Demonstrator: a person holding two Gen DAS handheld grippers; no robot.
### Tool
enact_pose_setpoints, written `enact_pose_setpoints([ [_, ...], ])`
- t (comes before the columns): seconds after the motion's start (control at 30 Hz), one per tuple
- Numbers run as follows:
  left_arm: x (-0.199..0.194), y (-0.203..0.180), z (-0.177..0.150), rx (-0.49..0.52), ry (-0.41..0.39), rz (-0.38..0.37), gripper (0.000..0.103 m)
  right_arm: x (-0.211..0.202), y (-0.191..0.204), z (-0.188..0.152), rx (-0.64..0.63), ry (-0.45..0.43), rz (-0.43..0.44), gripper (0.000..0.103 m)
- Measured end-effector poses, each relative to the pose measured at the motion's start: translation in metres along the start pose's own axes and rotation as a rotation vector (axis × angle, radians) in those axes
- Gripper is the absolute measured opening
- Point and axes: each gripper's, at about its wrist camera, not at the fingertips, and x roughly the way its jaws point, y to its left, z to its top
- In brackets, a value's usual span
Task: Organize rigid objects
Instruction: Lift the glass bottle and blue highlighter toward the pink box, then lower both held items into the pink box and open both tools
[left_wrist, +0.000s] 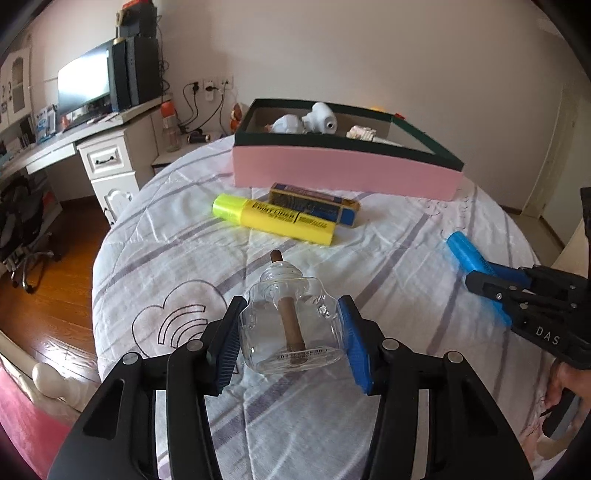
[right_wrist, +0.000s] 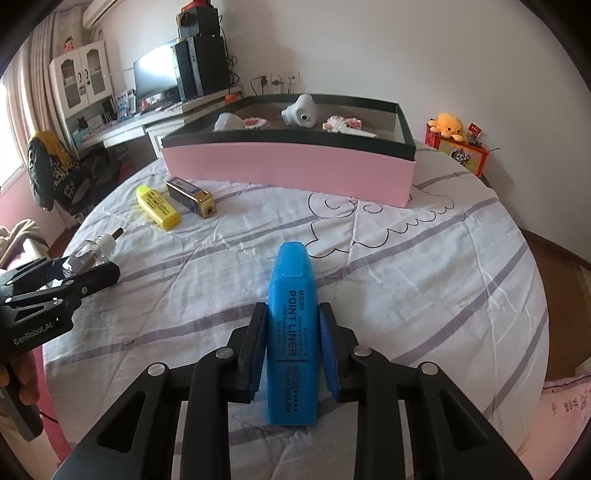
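My left gripper (left_wrist: 290, 325) is shut on a clear glass bottle (left_wrist: 291, 325) with a brown wick rod, held over the bed. My right gripper (right_wrist: 293, 332) is shut on a blue highlighter (right_wrist: 293, 332), also over the bed. In the left wrist view the right gripper (left_wrist: 476, 273) and blue highlighter (left_wrist: 465, 251) show at the right. In the right wrist view the left gripper (right_wrist: 92, 275) and bottle (right_wrist: 90, 251) show at the left. A yellow highlighter (left_wrist: 273, 218) (right_wrist: 157, 206) and a blue-gold harmonica box (left_wrist: 314, 203) (right_wrist: 192, 197) lie in front of the pink box (left_wrist: 343, 170) (right_wrist: 288, 162).
The pink box has a dark green rim and holds white toys (left_wrist: 321, 118) and small items. The bed has a white striped quilt (right_wrist: 406, 266). A desk with monitor (left_wrist: 85, 81) stands left. A yellow plush (right_wrist: 448, 125) sits on a red box at right.
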Motion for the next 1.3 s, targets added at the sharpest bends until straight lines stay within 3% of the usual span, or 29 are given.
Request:
enact_pose_setpoints([
  [0.23,-0.017,-0.014,0.011,0.039,-0.037,-0.012,0.051,-0.014,-0.004,0.004,0.038,-0.037,0.022,0.027],
  [0.47,-0.051,-0.027,0.022,0.059,-0.105,-0.026,0.051,-0.045,-0.002,0.011,0.07,-0.148,0.07,0.027],
  [0.87,-0.118,-0.041,0.048,0.122,-0.277,-0.035,0.051,-0.1,0.016,0.035,0.018,-0.279,0.089,0.027],
  [1.1,-0.111,-0.038,0.077,0.15,-0.277,-0.047,0.051,-0.101,0.009,0.056,-0.01,-0.29,0.079,0.027],
  [1.3,-0.08,-0.032,0.118,0.177,-0.244,-0.052,0.051,-0.084,-0.01,0.084,-0.026,-0.271,0.058,0.027],
])
